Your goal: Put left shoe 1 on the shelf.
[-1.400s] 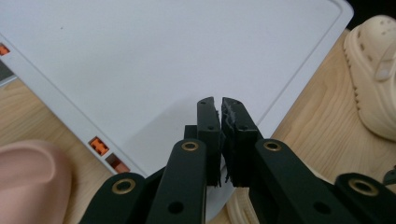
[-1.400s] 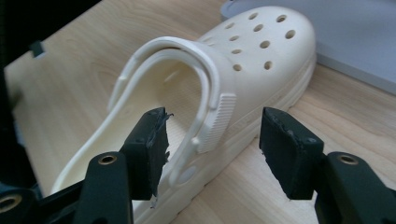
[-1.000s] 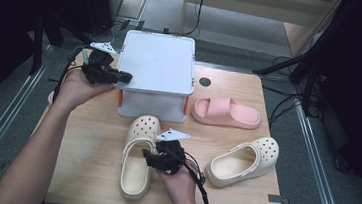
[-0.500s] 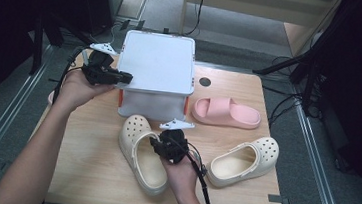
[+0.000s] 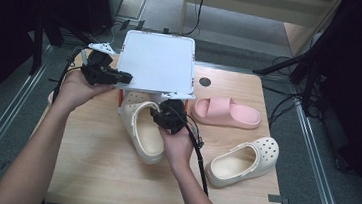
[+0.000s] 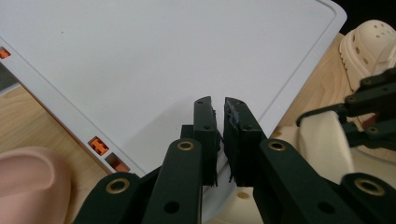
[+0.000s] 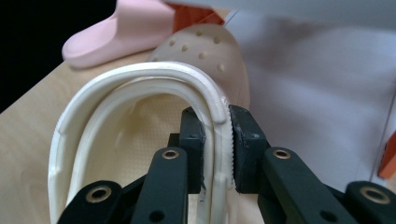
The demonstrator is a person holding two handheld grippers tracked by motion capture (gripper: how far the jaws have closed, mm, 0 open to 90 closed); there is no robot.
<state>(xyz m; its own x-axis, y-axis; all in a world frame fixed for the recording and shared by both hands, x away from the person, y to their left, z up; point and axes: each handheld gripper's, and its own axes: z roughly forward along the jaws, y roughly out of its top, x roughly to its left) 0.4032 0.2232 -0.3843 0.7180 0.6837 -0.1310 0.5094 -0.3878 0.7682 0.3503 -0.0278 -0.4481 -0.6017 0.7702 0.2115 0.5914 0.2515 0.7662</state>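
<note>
When taken from the high view, roughly at the first of three shoes. Left gripper (image 5: 121,77) clamped on the near edge of the white lid (image 5: 158,59), holding it tilted up off the box (image 5: 121,96). Right gripper (image 5: 160,114) closed on the rim of the cream clog (image 5: 143,133), with the toe pointed ahead of the jaws toward the gap under the lid. Not yet inside, by the look of it. Well apart to the right of that gripper: a second cream clog (image 5: 243,161) and a pink slide (image 5: 228,112), both resting on the table (image 5: 88,158), untouched.

From the left gripper view: jaws of the left gripper (image 6: 219,105) almost together, pinching the lid (image 6: 163,56) at its edge, low between them. Clog toe (image 6: 373,42) off to the right.

From the right gripper view: right gripper (image 7: 219,112) tight on the raised rim of the clog (image 7: 140,121), one jaw inside the opening, one outside. Perforated toe just ahead of the tips, beside the box wall (image 7: 317,93) on the right. Pink slide (image 7: 126,32) farther ahead, to the left.

Probably left to do: sliding this clog in, fetching the other two shoes, lowering the lid.
</note>
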